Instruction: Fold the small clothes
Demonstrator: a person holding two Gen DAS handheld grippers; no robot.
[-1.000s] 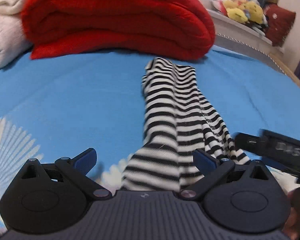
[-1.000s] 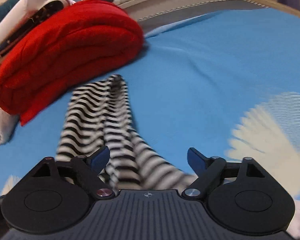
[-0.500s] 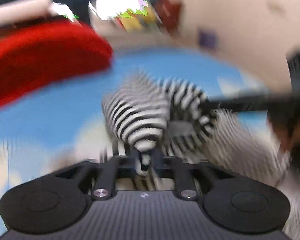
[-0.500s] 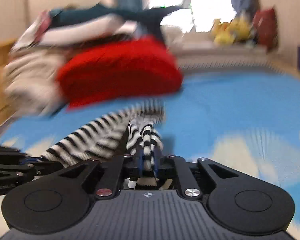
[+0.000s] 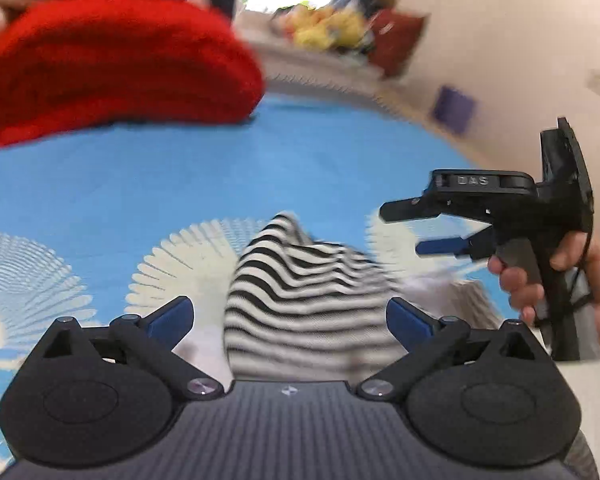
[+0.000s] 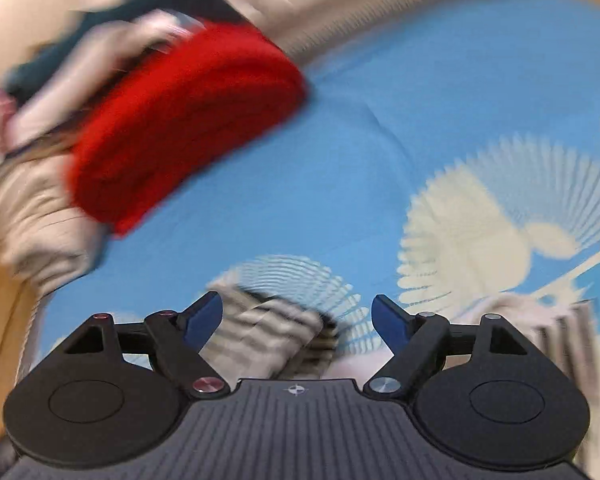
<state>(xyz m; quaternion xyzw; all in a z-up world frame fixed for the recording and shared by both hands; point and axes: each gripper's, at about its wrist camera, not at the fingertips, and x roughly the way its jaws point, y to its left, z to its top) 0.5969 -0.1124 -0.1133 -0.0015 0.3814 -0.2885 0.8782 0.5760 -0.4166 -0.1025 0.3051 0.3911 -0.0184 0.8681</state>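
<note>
A black-and-white striped garment [image 5: 300,288] lies bunched on the blue bed sheet [image 5: 180,184], just in front of my left gripper [image 5: 290,316], whose jaws stand wide open and empty. My right gripper [image 5: 416,232] shows at the right of the left wrist view, held in a hand, jaws apart, above the garment's right side. In the right wrist view my right gripper [image 6: 296,316] is open, with the blurred striped garment [image 6: 268,332] between and below its fingers, not held.
A folded red blanket [image 5: 116,64] lies at the far side of the bed, also in the right wrist view [image 6: 188,120], beside beige folded cloth [image 6: 32,220]. Plush toys [image 5: 328,28] sit on a ledge beyond. The sheet [image 6: 420,120] carries cream fan prints.
Both grippers shut on the long striped garment and lifted it half a second ago. Now both are open and the garment lies folded over in a shorter bunch.
</note>
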